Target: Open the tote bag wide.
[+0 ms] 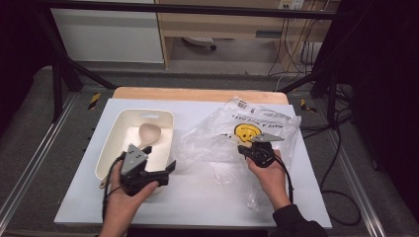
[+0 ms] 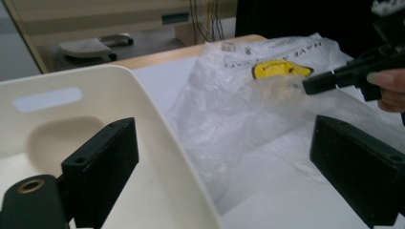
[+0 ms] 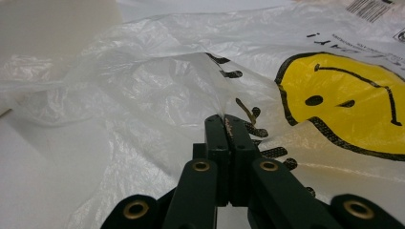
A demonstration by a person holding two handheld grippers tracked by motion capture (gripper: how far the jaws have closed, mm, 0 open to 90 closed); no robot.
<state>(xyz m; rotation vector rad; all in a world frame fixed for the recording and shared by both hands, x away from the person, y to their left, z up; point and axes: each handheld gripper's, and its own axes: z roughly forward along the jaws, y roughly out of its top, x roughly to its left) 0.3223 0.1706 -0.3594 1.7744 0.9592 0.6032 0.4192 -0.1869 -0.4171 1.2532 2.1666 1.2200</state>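
So the right gripper has its jaws pinched together on a fold of the clear plastic bag, right by the yellow smiley print; in the right gripper view you can see the film caught between the two black jaws. My guess is it's holding one layer up so the mouth of the bag can be opened, since the bag looks puffed and lifted around that spot rather than lying flat. The left gripper sits near the front right corner of the cream tub, jaws spread wide with nothing in them. In its own view one jaw sits over the tub's inside and the other over the bag's edge, so it looks lined up to reach for the bag's near edge, but that's just my read. The tub sits on the white bench to the left, the bag beside it to the right, its edge close to the tub's wall. Inside the tub there's a pale wooden spoon, bowl toward the far end. The bag itself looks empty as far as I can tell, though the crinkles make it hard to be sure.
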